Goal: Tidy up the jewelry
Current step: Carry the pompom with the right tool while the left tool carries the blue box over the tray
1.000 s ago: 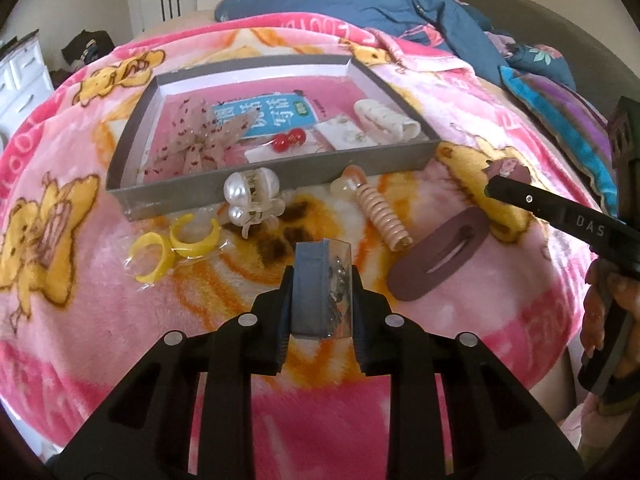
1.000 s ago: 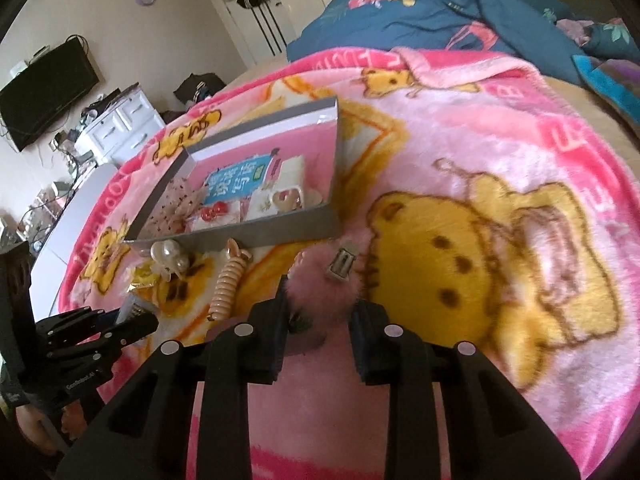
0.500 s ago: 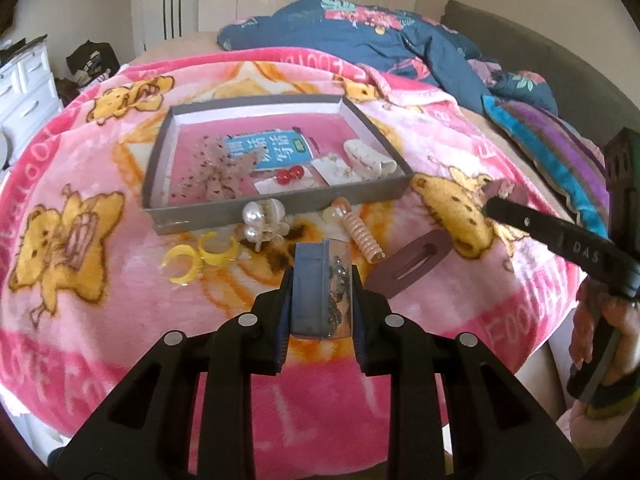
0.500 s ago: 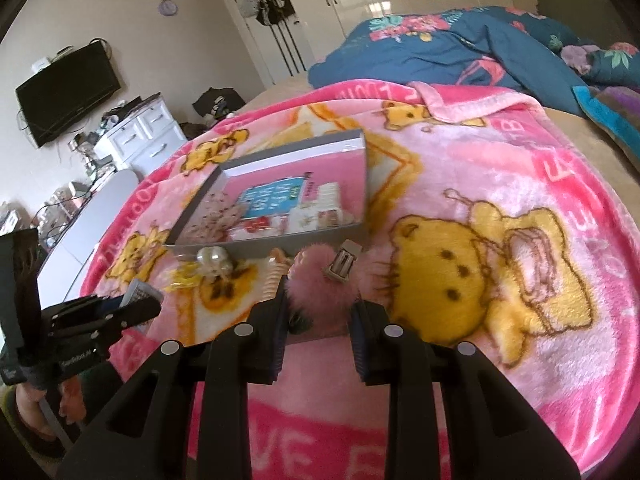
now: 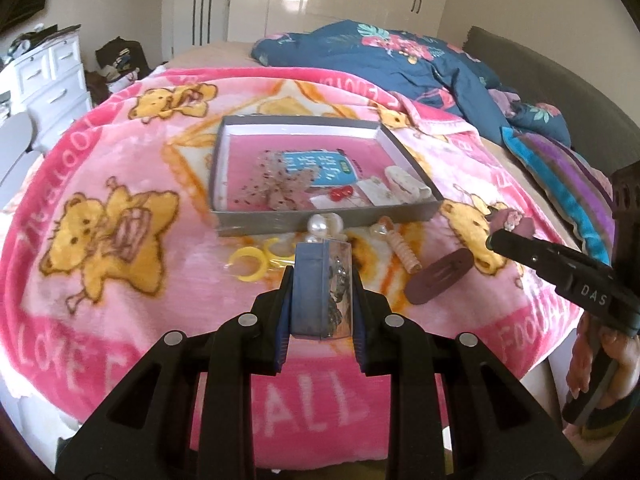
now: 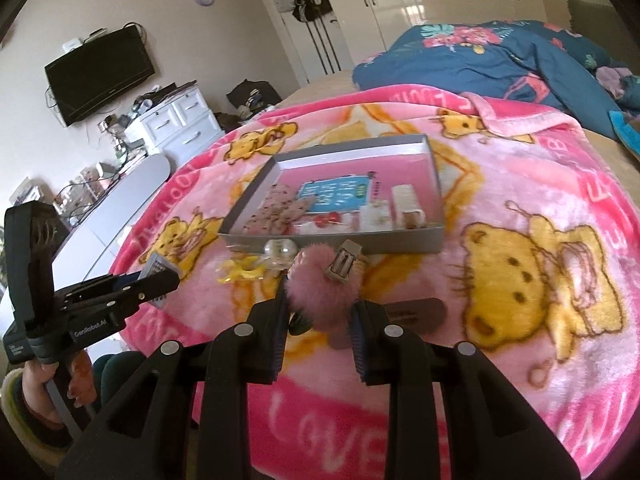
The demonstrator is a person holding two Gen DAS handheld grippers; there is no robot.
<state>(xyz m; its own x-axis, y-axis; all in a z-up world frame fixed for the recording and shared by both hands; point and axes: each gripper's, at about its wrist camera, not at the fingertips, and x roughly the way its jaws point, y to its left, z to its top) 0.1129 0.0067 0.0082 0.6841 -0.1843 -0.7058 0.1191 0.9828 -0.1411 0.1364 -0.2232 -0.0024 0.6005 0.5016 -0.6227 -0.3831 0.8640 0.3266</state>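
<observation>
My left gripper [image 5: 322, 280] is shut on a small clear plastic box [image 5: 323, 288] with dark jewelry inside, held above the pink blanket. My right gripper [image 6: 318, 308] is shut on a fluffy pink pom-pom hair clip [image 6: 322, 284] with a metal clasp. A grey tray [image 5: 400, 148] lies ahead on the blanket and holds a beige bow, a blue card, red beads and a cream clip. In front of the tray lie a pearl claw clip [image 5: 324, 225], yellow rings [image 5: 249, 264], a ribbed peach clip [image 5: 404, 250] and a brown snap clip [image 5: 440, 276].
The pink bear blanket [image 5: 100, 240] covers the bed, whose front edge is just below both grippers. A blue floral duvet [image 5: 392, 60] is piled at the back right. A white dresser [image 6: 176, 120] and a wall TV [image 6: 100, 74] stand at the left.
Both grippers have drawn back and up from the tray with their items held, so the tray and loose pieces look smaller and farther away.
</observation>
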